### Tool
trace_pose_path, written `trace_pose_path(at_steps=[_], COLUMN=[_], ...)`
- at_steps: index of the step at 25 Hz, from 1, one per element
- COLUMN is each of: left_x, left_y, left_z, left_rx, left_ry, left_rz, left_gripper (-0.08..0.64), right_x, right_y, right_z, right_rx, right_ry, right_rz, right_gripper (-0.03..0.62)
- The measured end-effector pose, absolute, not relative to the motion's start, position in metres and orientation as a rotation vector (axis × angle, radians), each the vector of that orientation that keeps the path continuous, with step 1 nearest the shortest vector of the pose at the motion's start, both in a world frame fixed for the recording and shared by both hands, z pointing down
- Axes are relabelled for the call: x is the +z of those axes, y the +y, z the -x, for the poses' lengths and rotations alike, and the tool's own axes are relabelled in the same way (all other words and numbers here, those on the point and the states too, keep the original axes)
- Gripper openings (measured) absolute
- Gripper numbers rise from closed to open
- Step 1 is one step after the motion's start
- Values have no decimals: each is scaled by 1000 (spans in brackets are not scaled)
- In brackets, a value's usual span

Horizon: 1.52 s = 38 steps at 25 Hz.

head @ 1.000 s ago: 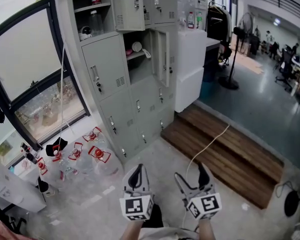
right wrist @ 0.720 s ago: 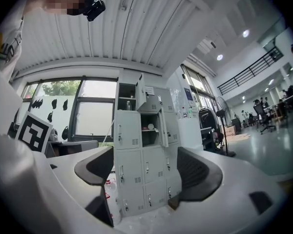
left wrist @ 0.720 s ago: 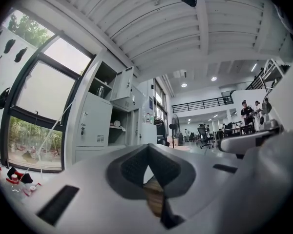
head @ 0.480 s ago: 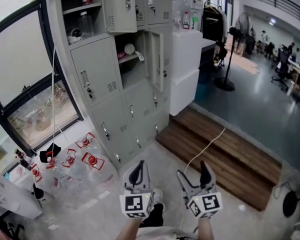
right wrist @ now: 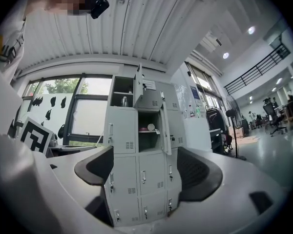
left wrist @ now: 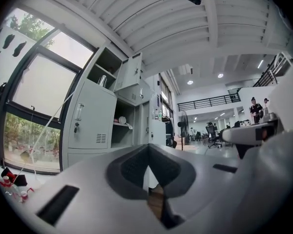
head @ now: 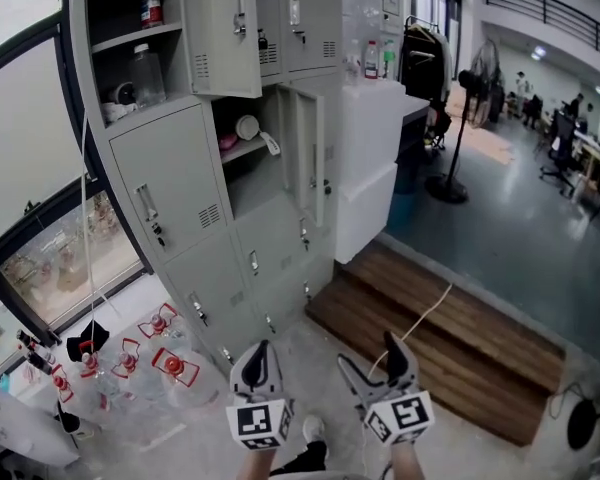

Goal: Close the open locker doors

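Note:
A grey locker unit [head: 195,218] stands ahead on the left. Its upper-left door [head: 220,28] hangs open beside a compartment holding a bottle [head: 146,73]. A middle door [head: 310,158] also stands open, showing a shelf with a cup [head: 246,128]. Both grippers are low in the head view, well short of the lockers. My left gripper [head: 257,363] has its jaws together, holding nothing. My right gripper [head: 380,363] is open and empty. The right gripper view frames the lockers [right wrist: 141,145] between its jaws, with the upper door [right wrist: 136,89] and middle door [right wrist: 163,130] ajar. The left gripper view shows the lockers [left wrist: 95,121] at left.
Several red-capped water jugs [head: 150,353] lie on the floor left of the lockers. A wooden step [head: 430,338] with a white cable [head: 420,313] runs at right. A white cabinet [head: 370,158] adjoins the lockers; a standing fan [head: 465,118] is behind it.
The view has come nearer to the lockers, which now sit larger and further left in the frame. Both grippers stay low in front, their jaws unchanged.

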State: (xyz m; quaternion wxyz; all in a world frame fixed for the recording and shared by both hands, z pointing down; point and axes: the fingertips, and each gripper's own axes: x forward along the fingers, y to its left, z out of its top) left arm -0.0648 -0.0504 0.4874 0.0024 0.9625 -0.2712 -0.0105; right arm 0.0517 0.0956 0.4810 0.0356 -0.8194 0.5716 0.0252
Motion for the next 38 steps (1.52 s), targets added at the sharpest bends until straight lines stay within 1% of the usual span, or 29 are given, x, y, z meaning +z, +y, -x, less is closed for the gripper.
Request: trace_pose_path(at_steps=[5, 8, 15, 19, 23, 31, 38], left_x=[485, 478, 483, 485, 491, 489, 472], left_y=[-105, -138, -191, -210, -227, -252, -253], left_z=[21, -5, -39, -37, -19, 12, 6], left_rx=[2, -43, -40, -36, -16, 10, -8], left_ry=[-935, -977, -987, -1034, -1126, -1360, -1498], left_rz=[-3058, -3050, -3011, -2983, -2923, -2841, -2798], left_gripper=[5, 5, 5, 5, 5, 5, 5], right_x=[473, 469, 470, 473, 478, 462, 449], right_y=[34, -14, -94, -116, -133, -168, -184], right_z=[-99, -119, -136, -139, -134, -128, -144], right_rx=[75, 82, -11, -16, -38, 18, 49], right_ry=[1830, 1892, 2041, 2074, 2146, 2256, 2314], right_rz=[2529, 2515, 2430, 2390, 2340, 2185, 2058], right_gripper=[385, 385, 385, 385, 385, 385, 385])
